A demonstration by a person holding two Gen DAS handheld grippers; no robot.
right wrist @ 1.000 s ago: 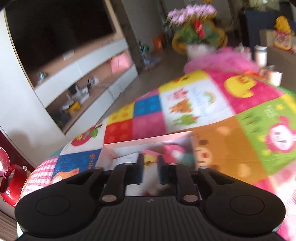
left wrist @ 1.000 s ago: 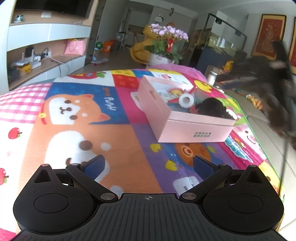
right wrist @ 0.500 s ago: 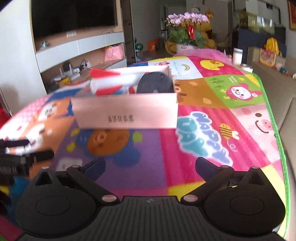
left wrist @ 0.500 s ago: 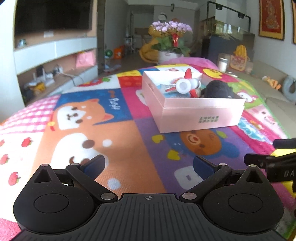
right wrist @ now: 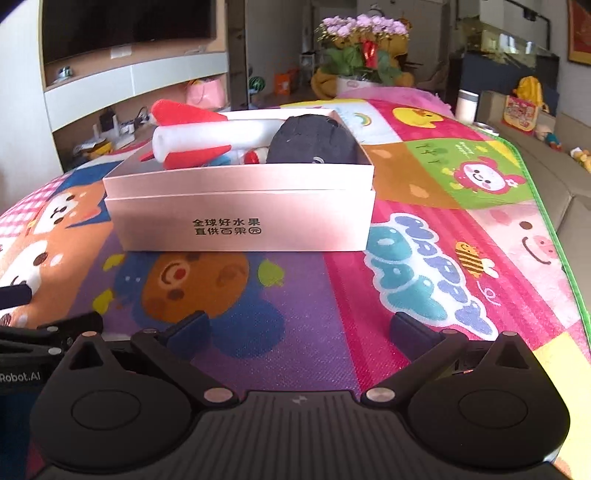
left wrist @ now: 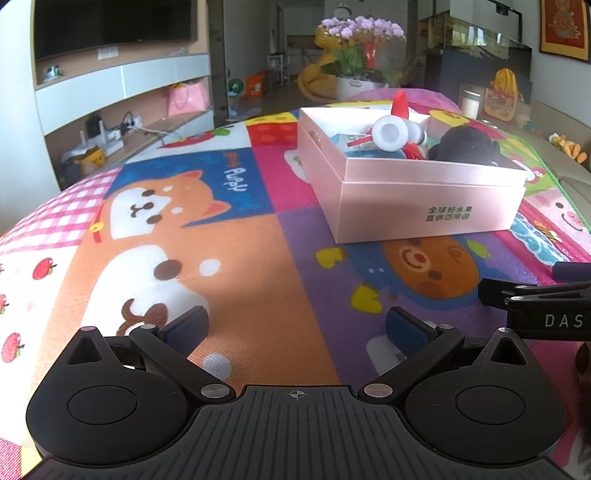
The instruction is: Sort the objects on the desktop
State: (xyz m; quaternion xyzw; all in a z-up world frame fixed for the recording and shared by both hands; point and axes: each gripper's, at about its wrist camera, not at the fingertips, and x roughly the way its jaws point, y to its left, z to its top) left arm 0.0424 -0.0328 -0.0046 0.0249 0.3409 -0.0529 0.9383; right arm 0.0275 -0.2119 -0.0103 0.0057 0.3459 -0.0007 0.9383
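Quick count for you: one pink box (right wrist: 240, 229) sitting on one cartoon play mat (right wrist: 424, 192). Inside it you've got one red-and-white plush rocket (right wrist: 207, 138) and one black cap (right wrist: 314, 140), plus some smaller bits too hidden to count. You're holding two grippers, the left gripper (left wrist: 295, 326) and the right gripper (right wrist: 299, 328). In the background there's one pot of purple flowers (left wrist: 360, 33) and one TV (left wrist: 110, 26).

Supporting surface: a cartoon-print play mat (left wrist: 236, 258) in bright patchwork panels, showing a puppy, a bear, a bee and a duck, with a green border along its right edge. Lying directly on it: one open pink cardboard box (right wrist: 240, 225) with dark printed characters on its near wall, standing flat on the purple bear panel.
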